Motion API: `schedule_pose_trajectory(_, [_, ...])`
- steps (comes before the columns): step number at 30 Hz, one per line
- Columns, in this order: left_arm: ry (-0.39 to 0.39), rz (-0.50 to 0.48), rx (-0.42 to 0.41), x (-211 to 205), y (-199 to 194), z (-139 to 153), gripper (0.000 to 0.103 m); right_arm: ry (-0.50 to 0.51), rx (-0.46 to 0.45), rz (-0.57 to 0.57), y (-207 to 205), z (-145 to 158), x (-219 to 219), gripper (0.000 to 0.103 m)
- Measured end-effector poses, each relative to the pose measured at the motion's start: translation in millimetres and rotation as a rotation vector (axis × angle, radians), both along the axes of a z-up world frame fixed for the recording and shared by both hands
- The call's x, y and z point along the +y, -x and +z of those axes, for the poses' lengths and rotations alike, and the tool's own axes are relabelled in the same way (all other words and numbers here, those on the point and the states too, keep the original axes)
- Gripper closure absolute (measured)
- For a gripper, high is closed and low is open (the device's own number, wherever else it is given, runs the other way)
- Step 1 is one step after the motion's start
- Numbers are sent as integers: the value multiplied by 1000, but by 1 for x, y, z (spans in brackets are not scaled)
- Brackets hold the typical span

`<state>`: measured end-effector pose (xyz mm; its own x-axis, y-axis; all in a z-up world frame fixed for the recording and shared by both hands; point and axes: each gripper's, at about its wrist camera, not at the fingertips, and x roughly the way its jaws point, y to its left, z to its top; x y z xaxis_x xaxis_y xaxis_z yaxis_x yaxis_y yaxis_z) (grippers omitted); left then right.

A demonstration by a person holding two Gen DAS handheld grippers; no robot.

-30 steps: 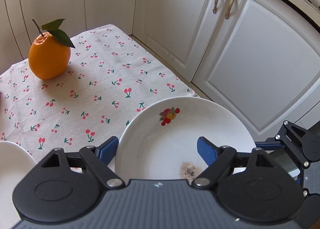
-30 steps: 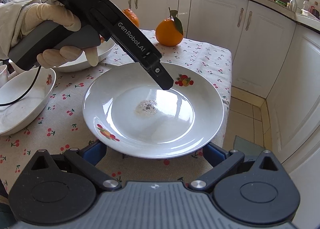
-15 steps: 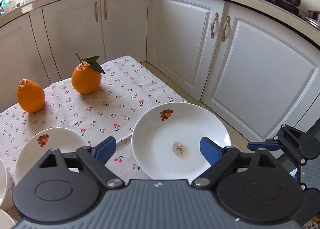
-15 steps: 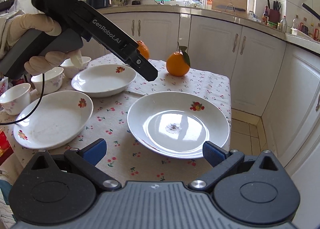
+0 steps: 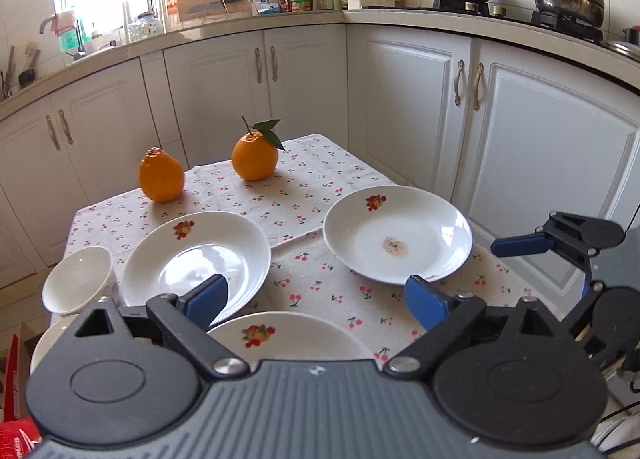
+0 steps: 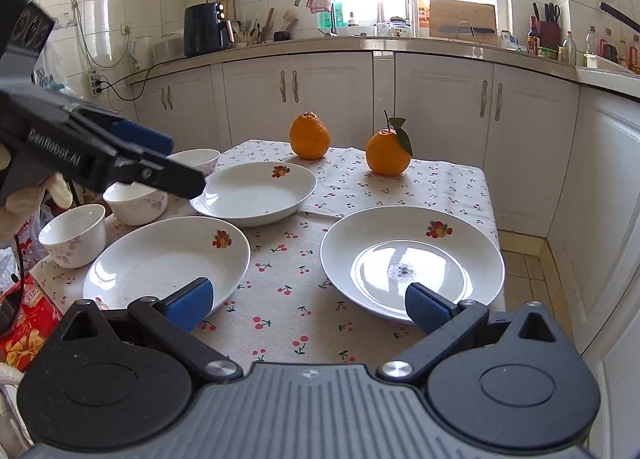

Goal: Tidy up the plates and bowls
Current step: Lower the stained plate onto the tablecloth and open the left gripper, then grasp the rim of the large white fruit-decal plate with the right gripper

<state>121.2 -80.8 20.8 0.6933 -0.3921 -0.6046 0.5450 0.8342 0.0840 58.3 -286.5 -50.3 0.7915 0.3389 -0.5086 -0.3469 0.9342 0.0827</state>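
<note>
Keep left gripper and right gripper jaws wide, left just opened further, nothing between. Approach soiled plate at tablecloth right edge low at rim; stack onto near plate

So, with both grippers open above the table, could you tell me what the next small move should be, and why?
Probably lower the right gripper onto the near rim of the soiled plate. That plate lies alone by the table's right edge, closest to that gripper, while two other plates sit to its left, ready to stack. Both grippers are empty, the left gripper too.
</note>
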Motion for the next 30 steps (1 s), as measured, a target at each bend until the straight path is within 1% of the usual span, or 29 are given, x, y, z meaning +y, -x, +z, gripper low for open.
schedule_pose_trajectory(2, [-12,31,-15,10,13,-8,8,-12,18,-5,1,-3,3,0])
schedule_pose_trajectory(5, [10,54,11,26,27,-21,8,-2,32,0,2,-6,10,0])
schedule_pose_trajectory(9, [25,94,35,46,47,-38,7,1,25,11,5,-7,17,0])
schedule_pose_trajectory(13, [13,118,74,64,60,-55,7,-8,40,23,4,-12,24,0])
schedule_pose_trajectory(18, [12,127,111,83,70,-71,7,17,74,43,-1,-16,36,0])
schedule_pose_trajectory(23, [6,115,140,90,73,-86,7,15,108,60,-7,-17,42,0])
schedule_pose_trajectory(30, [21,118,136,91,66,-100,7,29,153,108,-21,-17,52,0])
